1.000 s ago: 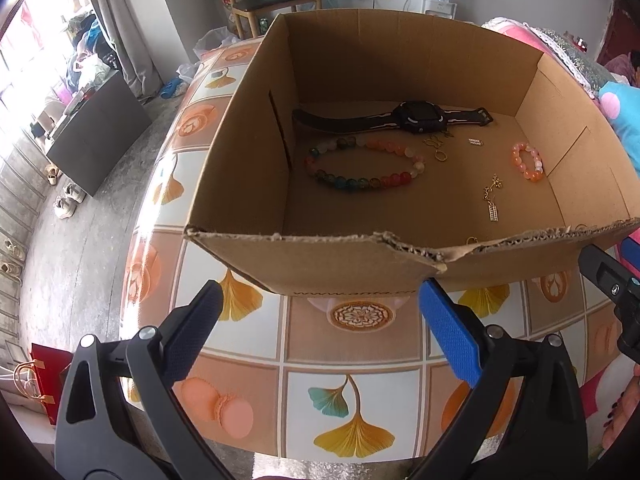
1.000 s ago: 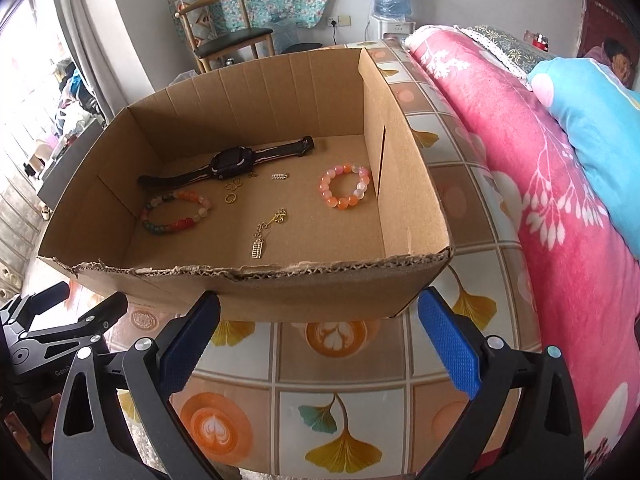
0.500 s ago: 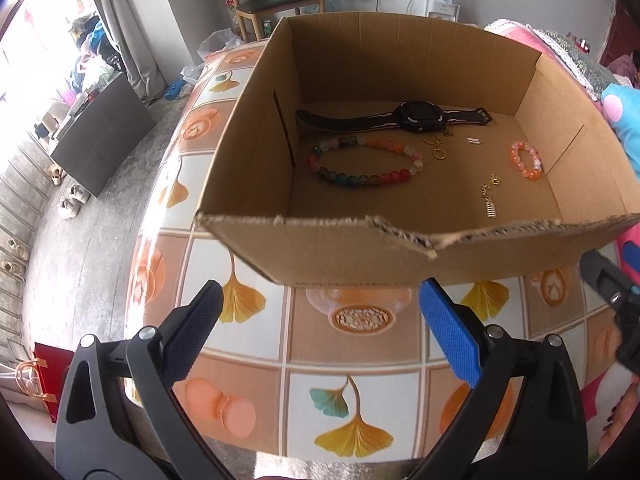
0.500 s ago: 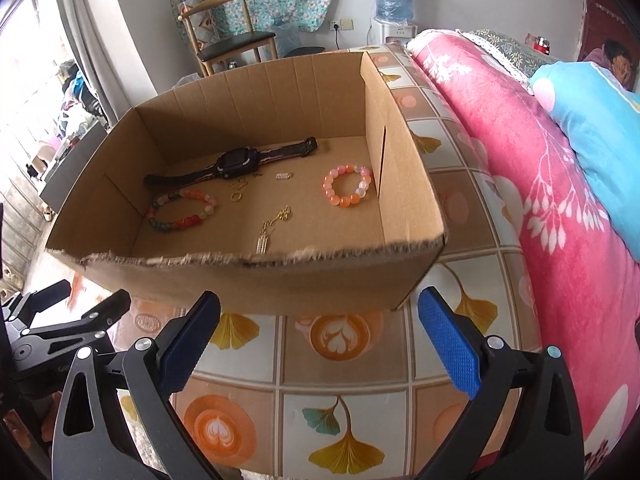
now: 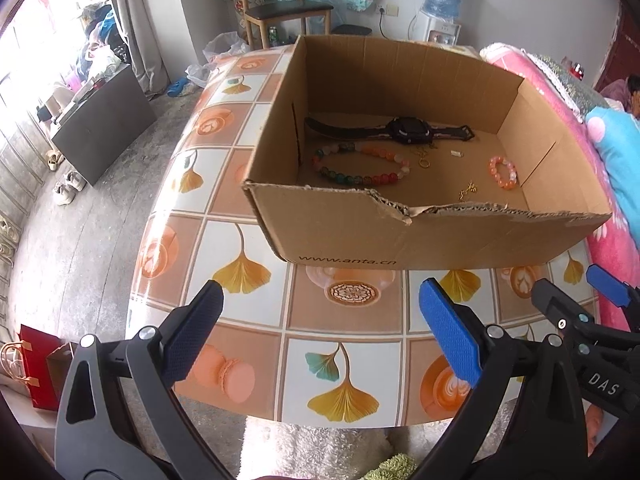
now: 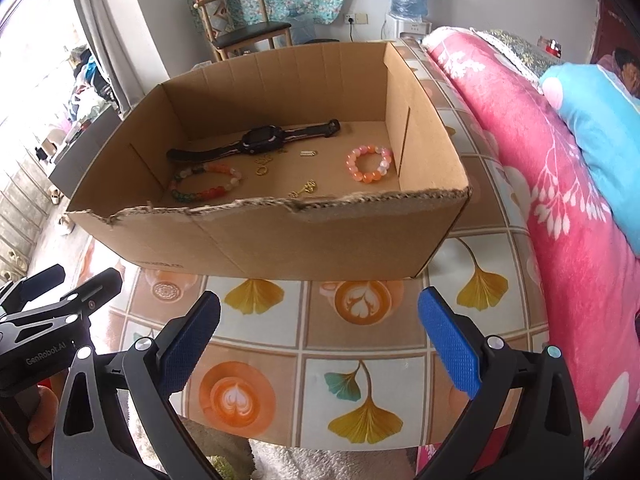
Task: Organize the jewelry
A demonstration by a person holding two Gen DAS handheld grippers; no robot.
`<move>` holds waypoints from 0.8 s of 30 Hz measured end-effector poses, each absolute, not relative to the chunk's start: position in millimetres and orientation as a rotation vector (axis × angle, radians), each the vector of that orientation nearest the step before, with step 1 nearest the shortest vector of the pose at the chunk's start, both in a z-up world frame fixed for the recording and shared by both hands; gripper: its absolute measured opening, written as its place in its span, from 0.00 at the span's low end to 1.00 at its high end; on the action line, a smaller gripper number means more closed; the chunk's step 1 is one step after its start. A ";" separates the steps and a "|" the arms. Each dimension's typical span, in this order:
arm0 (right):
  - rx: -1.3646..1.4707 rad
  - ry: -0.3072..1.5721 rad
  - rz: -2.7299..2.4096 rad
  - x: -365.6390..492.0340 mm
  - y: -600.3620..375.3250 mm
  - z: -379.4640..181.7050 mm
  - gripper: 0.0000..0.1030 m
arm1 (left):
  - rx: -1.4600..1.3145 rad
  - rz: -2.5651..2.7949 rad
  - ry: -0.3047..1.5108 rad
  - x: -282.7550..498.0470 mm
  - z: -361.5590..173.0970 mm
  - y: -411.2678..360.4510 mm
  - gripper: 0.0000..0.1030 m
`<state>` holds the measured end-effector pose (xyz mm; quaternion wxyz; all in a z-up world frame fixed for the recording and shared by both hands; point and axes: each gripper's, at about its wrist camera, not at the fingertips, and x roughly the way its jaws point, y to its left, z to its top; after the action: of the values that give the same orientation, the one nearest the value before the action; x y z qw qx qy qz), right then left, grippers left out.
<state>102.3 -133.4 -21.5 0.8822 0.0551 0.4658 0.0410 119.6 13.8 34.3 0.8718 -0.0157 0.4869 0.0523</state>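
Note:
An open cardboard box (image 5: 344, 228) (image 6: 280, 240) stands on the tiled table. Inside lie a black watch (image 5: 404, 130) (image 6: 260, 140), a long multicoloured bead bracelet (image 5: 360, 166) (image 6: 204, 184), a small pink-orange bead bracelet (image 5: 503, 172) (image 6: 368, 165), a gold ring (image 5: 424, 163) (image 6: 261, 171), a gold chain (image 5: 467, 191) (image 6: 305, 189) and a small silver piece (image 5: 456, 154) (image 6: 308, 153). My left gripper (image 5: 320, 336) and right gripper (image 6: 318, 334) hang open and empty, short of the box's near wall. Each gripper also shows at the edge of the other's view.
The table (image 5: 320, 320) has a ginkgo-and-coffee tile pattern and drops to the floor on the left. A pink quilt (image 6: 540, 168) and a blue pillow (image 6: 600, 120) border the right side. A wooden chair (image 6: 244, 32) and a water dispenser (image 5: 440, 8) stand behind.
Both grippers have pulled back and up from the box, so it looks smaller and farther. More table shows in front. The jewelry has not moved.

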 end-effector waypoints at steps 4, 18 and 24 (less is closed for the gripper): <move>0.100 0.956 0.090 98.8 -129.0 -15.0 0.94 | -0.045 0.109 1.005 115.4 38.4 15.5 0.92; 0.087 0.942 0.094 93.4 -124.6 -7.4 0.94 | -0.065 0.107 0.988 112.5 42.6 21.3 0.92; 0.085 0.938 0.095 92.4 -123.1 -6.1 0.94 | -0.070 0.109 0.984 112.2 44.0 22.9 0.92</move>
<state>92.4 -123.1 -6.1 0.8900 0.0409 0.4519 0.0459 112.2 22.9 44.0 0.8793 -0.0334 0.4721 0.0523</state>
